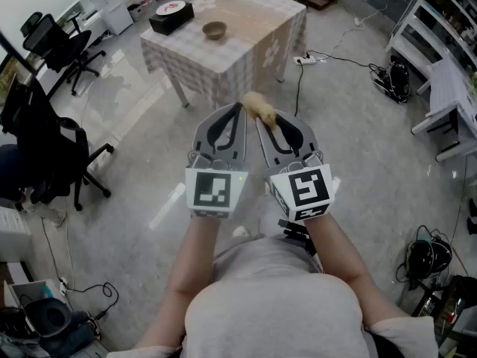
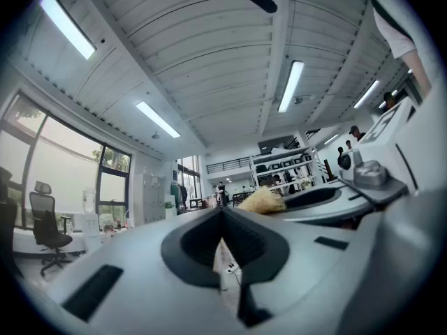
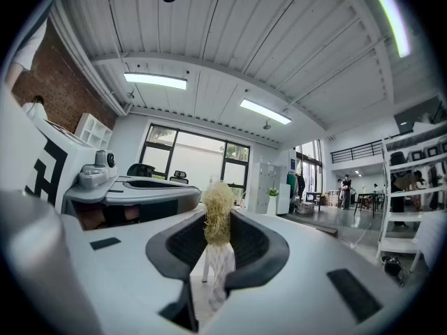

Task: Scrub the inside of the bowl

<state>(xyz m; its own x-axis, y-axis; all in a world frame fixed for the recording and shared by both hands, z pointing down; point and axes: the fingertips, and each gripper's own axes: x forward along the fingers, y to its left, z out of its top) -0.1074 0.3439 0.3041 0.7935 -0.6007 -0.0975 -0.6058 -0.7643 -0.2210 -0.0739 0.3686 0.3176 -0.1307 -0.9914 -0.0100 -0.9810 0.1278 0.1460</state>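
Observation:
A small brown bowl (image 1: 215, 30) stands on the checked tablecloth of a table (image 1: 246, 47) far ahead of me, out of reach of both grippers. I hold both grippers side by side in front of my chest, pointing toward the table. My right gripper (image 1: 260, 115) is shut on a straw-coloured fibre scrubber (image 1: 261, 107), which sticks out past its jaw tips (image 3: 217, 213). My left gripper (image 1: 239, 108) is shut with nothing between its jaws (image 2: 222, 213). The scrubber (image 2: 263, 201) shows just right of it in the left gripper view.
A black box (image 1: 171, 17) with a red and white round thing on top sits on the table left of the bowl. Office chairs (image 1: 54, 43) stand at the left. A power strip (image 1: 305, 60) and cables lie on the floor beyond the table. White shelving (image 1: 447, 88) is at the right.

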